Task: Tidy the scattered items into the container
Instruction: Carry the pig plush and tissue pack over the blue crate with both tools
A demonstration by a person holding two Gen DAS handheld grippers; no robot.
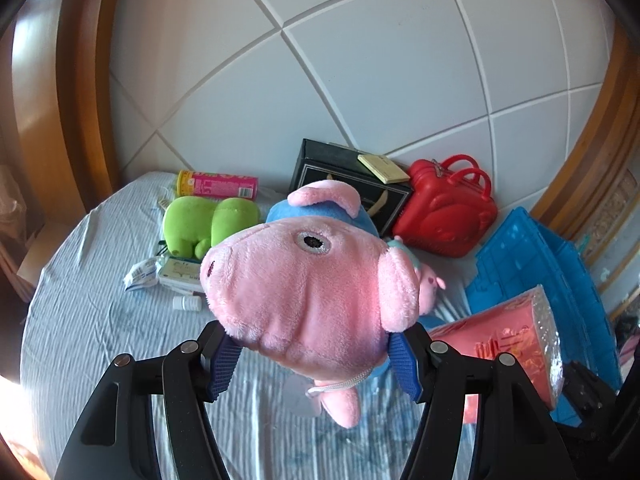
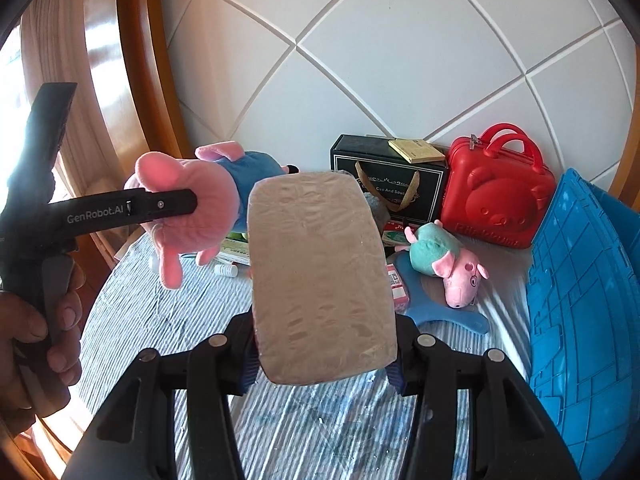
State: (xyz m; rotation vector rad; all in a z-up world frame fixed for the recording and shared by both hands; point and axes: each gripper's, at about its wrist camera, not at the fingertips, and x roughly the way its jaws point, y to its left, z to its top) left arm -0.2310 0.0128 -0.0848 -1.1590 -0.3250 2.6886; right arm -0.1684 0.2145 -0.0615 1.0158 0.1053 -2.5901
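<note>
Your left gripper [image 1: 316,364] has its fingers clamped on the pig [image 1: 308,292], held above the bed [image 1: 100,320]; its long axis runs away from you, snout up-left, blue body toward the headboard [image 1: 360,80]. Your right gripper [image 2: 320,364] grips the pack [image 2: 320,276] by its near end, long axis pointing away and upward.

Only the left view shows the green plush [image 1: 208,224], the pink can [image 1: 218,185] and the pack's red face. Only the right view shows your hand [image 2: 36,344] on the left gripper's handle and the blue hanger [image 2: 440,312].

Counted: two pigs, the second [image 2: 448,264] lying on the bed; one red case [image 2: 496,196]; one black box [image 2: 384,176]; one blue crate [image 2: 580,304] at the right.
</note>
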